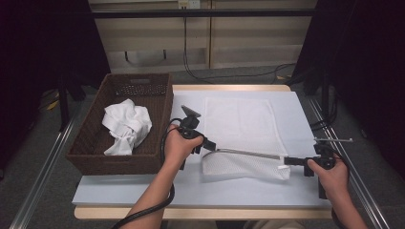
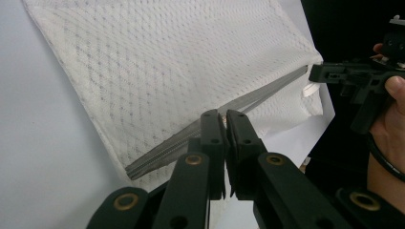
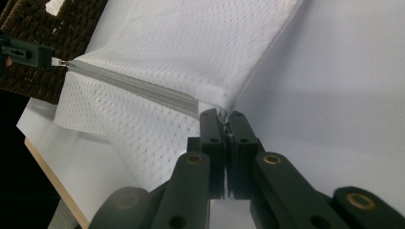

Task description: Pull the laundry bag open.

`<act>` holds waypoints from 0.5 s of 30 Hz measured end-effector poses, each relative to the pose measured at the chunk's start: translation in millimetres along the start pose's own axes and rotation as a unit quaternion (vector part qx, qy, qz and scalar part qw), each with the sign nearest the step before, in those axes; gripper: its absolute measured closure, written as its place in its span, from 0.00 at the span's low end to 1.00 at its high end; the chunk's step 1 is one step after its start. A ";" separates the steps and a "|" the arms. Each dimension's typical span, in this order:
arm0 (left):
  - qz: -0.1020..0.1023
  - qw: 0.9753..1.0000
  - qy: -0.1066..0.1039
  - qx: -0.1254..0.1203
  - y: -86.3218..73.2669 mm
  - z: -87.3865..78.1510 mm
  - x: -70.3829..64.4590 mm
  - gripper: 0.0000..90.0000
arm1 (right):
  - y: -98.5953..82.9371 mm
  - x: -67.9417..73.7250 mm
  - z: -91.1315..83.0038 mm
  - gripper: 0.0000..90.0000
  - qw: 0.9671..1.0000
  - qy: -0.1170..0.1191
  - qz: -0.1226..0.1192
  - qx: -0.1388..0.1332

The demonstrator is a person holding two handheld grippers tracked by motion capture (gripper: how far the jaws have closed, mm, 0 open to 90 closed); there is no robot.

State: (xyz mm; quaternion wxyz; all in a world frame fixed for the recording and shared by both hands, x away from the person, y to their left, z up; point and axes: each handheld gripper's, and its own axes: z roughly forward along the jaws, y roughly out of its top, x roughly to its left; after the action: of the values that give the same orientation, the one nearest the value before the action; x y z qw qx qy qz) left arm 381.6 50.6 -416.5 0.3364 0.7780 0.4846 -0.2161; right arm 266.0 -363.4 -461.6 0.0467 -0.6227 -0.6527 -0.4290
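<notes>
A white mesh laundry bag (image 1: 239,124) lies flat on the white table (image 1: 191,191), its near edge lifted and folded. A grey zipper (image 1: 248,153) is stretched taut along that edge between my two grippers. My left gripper (image 1: 211,145) is shut on the zipper's left end, apparently on the pull; in the right gripper view the left gripper (image 3: 50,59) pinches a small metal tab. My right gripper (image 1: 286,161) is shut on the bag's right corner (image 3: 224,102). In the left gripper view my left gripper (image 2: 225,117) has its jaws together over the zipper (image 2: 267,93).
A dark wicker basket (image 1: 90,143) stands at the table's left, holding a crumpled white cloth (image 1: 126,125). Bare table surface runs along the front edge and to the right of the bag. Cables trail on the floor behind the table.
</notes>
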 end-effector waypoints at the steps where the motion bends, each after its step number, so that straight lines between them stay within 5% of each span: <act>1: -0.002 1.000 -0.001 -0.001 -0.1 0.0 -0.1 0.96 | 0.0 -0.1 -0.2 0.97 1.000 0.001 0.000 0.000; 15: -0.004 1.000 0.004 -0.005 -0.6 -4.2 -0.1 0.96 | 0.0 -1.0 -1.1 0.97 1.000 0.002 0.002 -0.001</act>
State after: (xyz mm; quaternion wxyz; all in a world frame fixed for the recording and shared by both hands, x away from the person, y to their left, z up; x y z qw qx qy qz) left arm 381.1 53.8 -413.8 0.3380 0.7752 0.4897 -0.2120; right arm 265.7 -364.8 -461.5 0.0480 -0.6230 -0.6511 -0.4308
